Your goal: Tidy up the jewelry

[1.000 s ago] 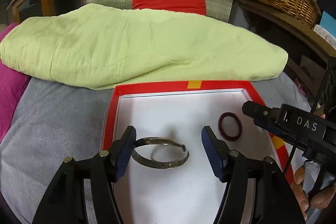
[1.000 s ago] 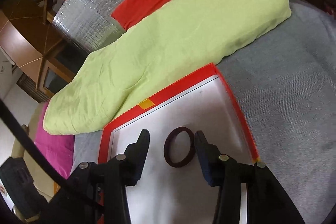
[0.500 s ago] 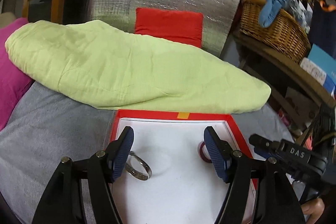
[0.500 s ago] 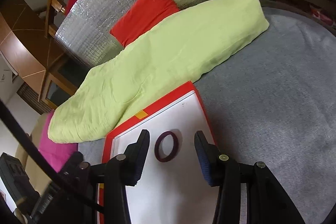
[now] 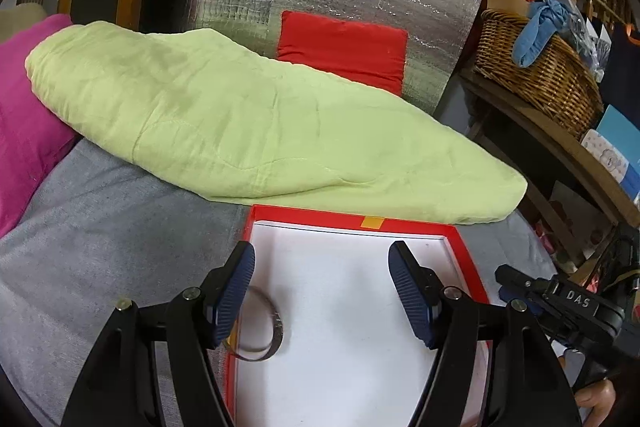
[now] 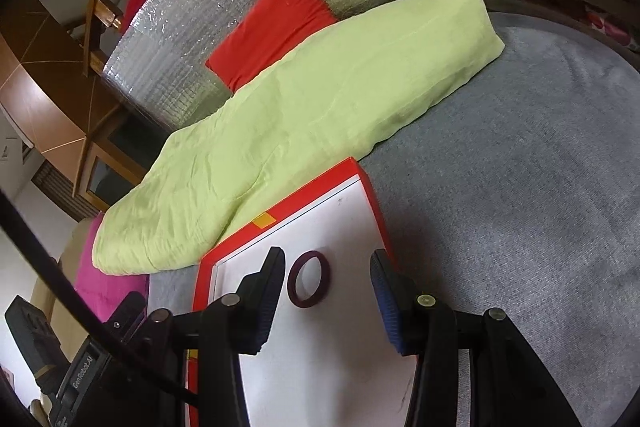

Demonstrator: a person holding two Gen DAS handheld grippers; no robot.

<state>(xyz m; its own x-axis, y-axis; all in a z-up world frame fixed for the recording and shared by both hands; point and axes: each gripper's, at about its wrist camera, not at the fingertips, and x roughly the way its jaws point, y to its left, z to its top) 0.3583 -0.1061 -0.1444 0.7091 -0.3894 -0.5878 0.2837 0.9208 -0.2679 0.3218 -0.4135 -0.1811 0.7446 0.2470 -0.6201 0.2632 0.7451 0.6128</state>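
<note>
I am seeing my tongs as black with ribbed dark-blue pads (image 5: 236,291). The tray (image 5: 344,218) is showing a red rim, 1 orange patch and a white floor. The bangle (image 5: 262,327) is gleaming silver; the ring (image 6: 310,279) is looking maroon. The quilt (image 5: 240,131) is showing pale green, the bedcover (image 6: 520,187) grey.

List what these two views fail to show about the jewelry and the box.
- Silver bangle: left wrist view, its left part hidden behind the left gripper's finger.
- Maroon ring: absent from the left wrist view.
- Red box: near edge cut off by the frame bottom in both views.
- Bangle pattern: too blurred to read.
</note>
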